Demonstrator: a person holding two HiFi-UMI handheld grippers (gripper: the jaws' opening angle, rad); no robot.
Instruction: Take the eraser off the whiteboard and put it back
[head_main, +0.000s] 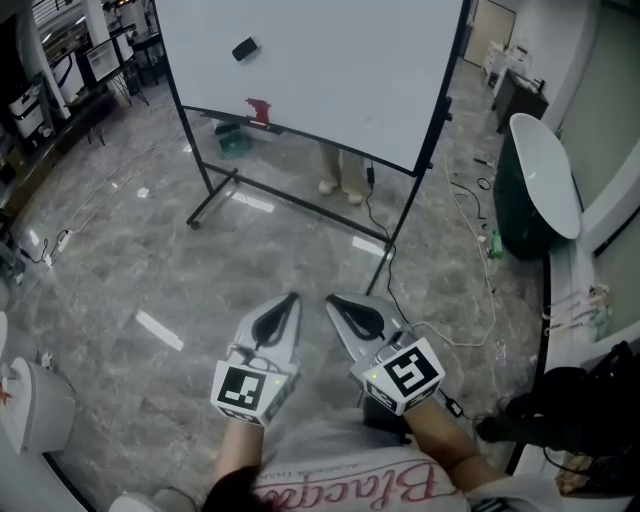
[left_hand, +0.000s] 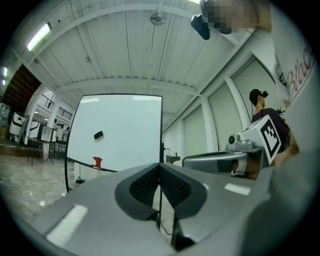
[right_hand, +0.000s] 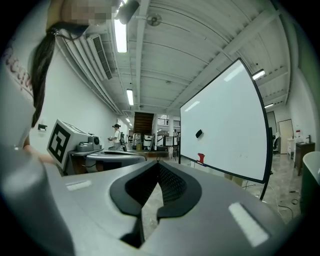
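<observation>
Both the left gripper (head_main: 288, 302) and the right gripper (head_main: 338, 303) have their jaws pressed together on nothing. The eraser (head_main: 244, 48) clings to the whiteboard (head_main: 330, 70) at eleven o'clock, well apart from them. Arriving with the jaws closed could knock it down, and a hard push might shift the free-standing board. The floor (head_main: 150, 250) is grey marble, with cables (head_main: 470, 215) at two o'clock and cluttered benches (head_main: 60, 70) at ten.

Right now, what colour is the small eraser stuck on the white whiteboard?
The small eraser is black, clearest in the head view.
</observation>
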